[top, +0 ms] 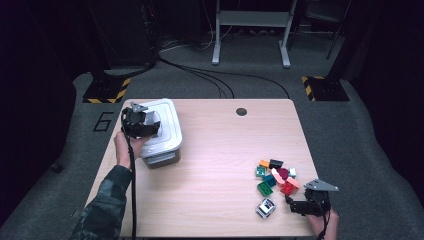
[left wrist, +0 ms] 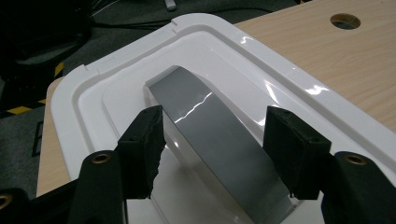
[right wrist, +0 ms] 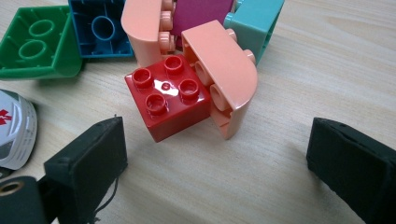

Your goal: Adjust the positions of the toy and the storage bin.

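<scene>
At the left edge of the table, toward its far-left corner, stands the white box with its lid on. We hold our left gripper over that lid, straddling the grey handle that arches across its middle. The jaws stand partly open, one pad on each side of the handle with a gap showing at both, so nothing is gripped yet. We judge this to be the step in hand: taking hold of the lid by its handle so that the box can be opened.

The next move calls for bringing the jaws together until both pads press the handle's flat sides, then lifting straight up. The handle is glossy and smooth, so we would want a firm, centred bite before any pull.

Toward the near-right corner of the table lies the heap of toy bricks, with a small white toy car just beside it on the near side. Our right gripper rests low at the near edge behind the heap, jaws wide apart and holding nothing. Right ahead of it sits a red brick, studs up, touching a peach curved brick; a green brick and a blue brick lie beyond. We take the red brick as the likely first pick once the box is open.
</scene>
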`<state>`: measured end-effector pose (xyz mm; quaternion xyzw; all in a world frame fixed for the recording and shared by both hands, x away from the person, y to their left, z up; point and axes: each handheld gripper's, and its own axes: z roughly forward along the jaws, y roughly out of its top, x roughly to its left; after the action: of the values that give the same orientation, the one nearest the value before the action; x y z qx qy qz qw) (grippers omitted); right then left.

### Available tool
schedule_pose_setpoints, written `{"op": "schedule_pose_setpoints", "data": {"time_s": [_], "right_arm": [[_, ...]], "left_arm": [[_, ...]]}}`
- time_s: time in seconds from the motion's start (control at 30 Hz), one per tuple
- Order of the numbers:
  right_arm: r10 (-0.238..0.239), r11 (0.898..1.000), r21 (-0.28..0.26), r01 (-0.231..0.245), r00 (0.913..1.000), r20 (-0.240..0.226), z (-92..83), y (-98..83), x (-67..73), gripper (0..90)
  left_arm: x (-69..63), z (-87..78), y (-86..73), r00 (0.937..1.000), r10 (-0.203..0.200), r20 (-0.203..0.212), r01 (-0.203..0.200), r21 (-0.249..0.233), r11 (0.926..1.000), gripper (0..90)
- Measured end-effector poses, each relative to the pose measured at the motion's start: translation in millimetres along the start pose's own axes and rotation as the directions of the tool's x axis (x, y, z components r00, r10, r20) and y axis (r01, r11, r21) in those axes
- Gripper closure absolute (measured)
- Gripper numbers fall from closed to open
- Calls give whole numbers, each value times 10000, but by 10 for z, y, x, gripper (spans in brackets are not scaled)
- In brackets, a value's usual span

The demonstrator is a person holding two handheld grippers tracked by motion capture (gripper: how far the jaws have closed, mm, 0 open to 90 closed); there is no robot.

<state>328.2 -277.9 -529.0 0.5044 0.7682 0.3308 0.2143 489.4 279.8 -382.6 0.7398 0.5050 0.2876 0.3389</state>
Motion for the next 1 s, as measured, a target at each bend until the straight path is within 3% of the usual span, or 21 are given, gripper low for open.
{"op": "schedule_pose_setpoints", "data": {"time_s": [0.4, 0.47, 0.57, 0.8, 1.0], "right_arm": [[3, 10000, 0, -3, 10000, 2, 0, 0, 0, 42], [13, 10000, -3, -13, 10000, 3, 0, 0, 1, 42], [5, 10000, 0, -5, 10000, 1, 0, 0, 0, 42], [5, 10000, 2, -5, 10000, 5, 0, 0, 0, 43], [24, 10000, -2, -24, 10000, 15, 0, 1, 1, 44]], "left_arm": [[50, -64, -24, 9997, 88, -213, -87, 75, 9999, 551], [109, -50, -51, 9990, -403, 200, 403, 14, 9992, 576], [143, -41, -64, 9970, -576, 511, 576, 1, 9983, 617], [132, -41, -59, 9977, -409, 540, 409, 12, 9992, 629], [133, -22, 1, 9992, 7, 402, -14, 160, 9999, 594]]}}
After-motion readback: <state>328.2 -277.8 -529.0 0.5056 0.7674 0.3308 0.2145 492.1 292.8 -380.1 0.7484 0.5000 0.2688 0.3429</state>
